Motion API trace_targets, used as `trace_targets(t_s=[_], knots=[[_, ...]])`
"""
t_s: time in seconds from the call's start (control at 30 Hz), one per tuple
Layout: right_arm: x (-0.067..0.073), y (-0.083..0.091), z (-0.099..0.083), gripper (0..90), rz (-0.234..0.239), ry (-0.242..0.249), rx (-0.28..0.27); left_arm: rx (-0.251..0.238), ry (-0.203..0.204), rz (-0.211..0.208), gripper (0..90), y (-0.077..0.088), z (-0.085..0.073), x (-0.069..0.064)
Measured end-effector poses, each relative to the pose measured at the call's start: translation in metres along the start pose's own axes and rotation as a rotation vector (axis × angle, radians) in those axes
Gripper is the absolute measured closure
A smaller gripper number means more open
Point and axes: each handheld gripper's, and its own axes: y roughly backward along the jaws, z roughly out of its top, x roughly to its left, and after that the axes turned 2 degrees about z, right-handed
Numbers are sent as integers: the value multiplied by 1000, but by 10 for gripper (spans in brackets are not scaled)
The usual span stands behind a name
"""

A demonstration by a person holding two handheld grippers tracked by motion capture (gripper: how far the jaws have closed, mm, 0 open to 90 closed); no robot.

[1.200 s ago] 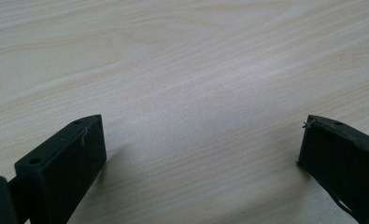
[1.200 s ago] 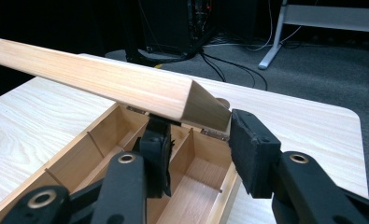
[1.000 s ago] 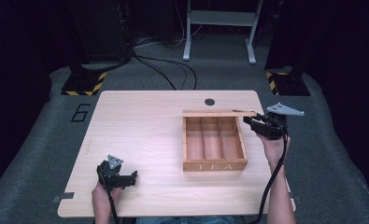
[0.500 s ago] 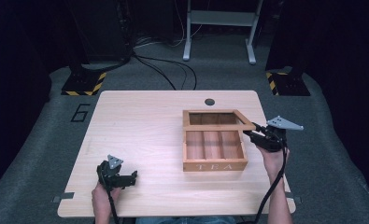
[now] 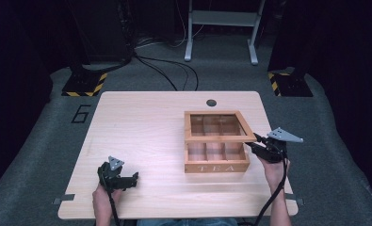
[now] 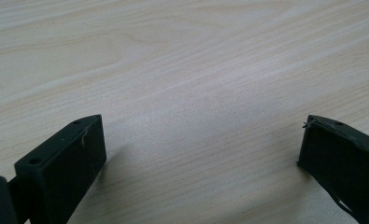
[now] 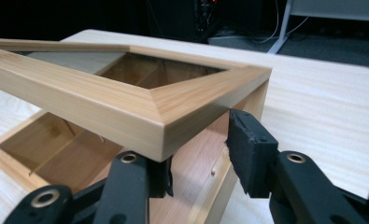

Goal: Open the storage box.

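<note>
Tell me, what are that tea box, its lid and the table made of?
The tea box looks like warm, smooth wood: grain shows, and TEA is marked on its front. Its lid is a mitred wooden frame; the pane looks clear, glass or plastic, I can't tell which. The table shows pale wood grain, possibly a laminate.

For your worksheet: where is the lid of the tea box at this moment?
In the high view the lid is on the table's right half, half-lowered over the tea box, its near right corner in the right claw.
</note>
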Motion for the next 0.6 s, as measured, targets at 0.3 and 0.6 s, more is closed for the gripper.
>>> trace_targets(t_s=[0.3, 0.6], knots=[[2, -4, -23, 628, -1, -23, 61, 0, -2, 2, 4, 0, 0, 0], [4, -4, -41, 629, -13, -27, 111, 0, -1, 1, 4, 0, 0, 0]])
